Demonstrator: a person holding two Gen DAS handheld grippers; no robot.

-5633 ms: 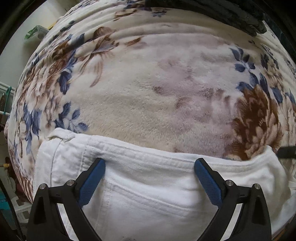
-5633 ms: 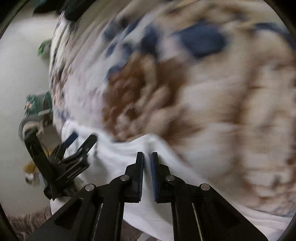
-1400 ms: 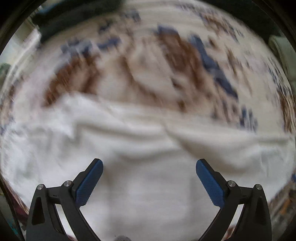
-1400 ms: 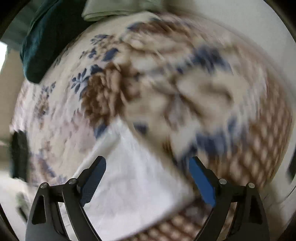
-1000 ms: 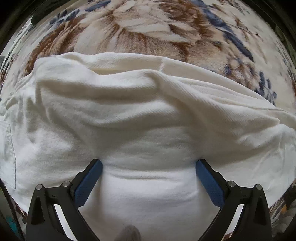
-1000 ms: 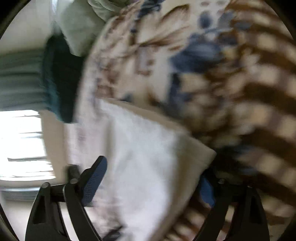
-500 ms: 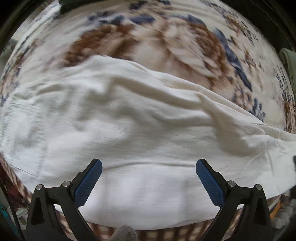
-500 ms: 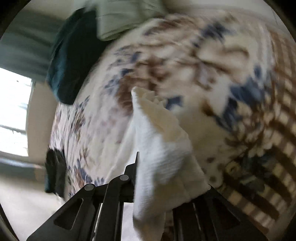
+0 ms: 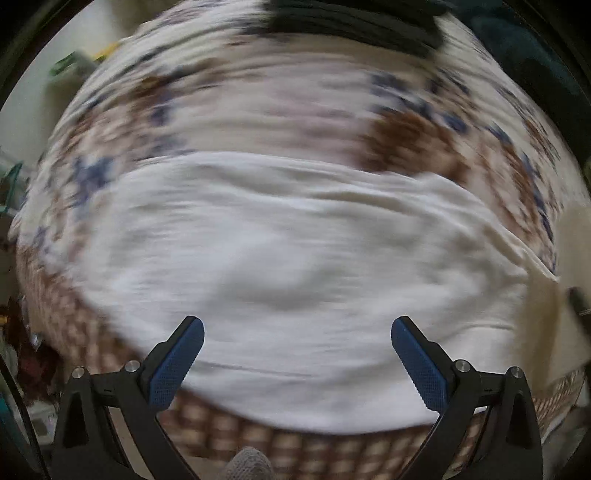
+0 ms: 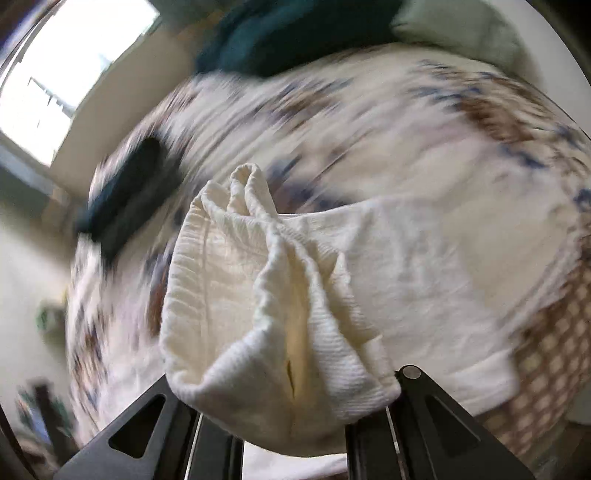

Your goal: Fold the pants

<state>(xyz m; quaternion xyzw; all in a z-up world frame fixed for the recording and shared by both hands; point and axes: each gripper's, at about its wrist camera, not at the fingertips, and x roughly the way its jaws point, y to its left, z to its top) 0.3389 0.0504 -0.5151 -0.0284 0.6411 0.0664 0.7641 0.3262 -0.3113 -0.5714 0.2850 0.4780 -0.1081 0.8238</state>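
Observation:
White pants (image 9: 295, 258) lie spread on a floral blanket (image 9: 295, 103) on a bed. My left gripper (image 9: 297, 343) is open and empty, hovering just above the near edge of the pants. My right gripper (image 10: 291, 413) is shut on a bunched end of the pants (image 10: 266, 295) and holds it lifted above the rest of the garment (image 10: 424, 266). The bunched cloth hides the right gripper's fingertips. Both views are blurred by motion.
A dark folded garment (image 9: 354, 18) lies at the far side of the bed and shows in the right wrist view (image 10: 129, 192). A teal pillow (image 10: 295, 33) and a pale pillow (image 10: 461, 29) lie at the head. A checked bed edge (image 9: 277, 439) runs along the front.
My right gripper closed on the pants end and lifted it, carrying it over the garment. My left gripper stayed open and drew back and turned, so more blanket shows.

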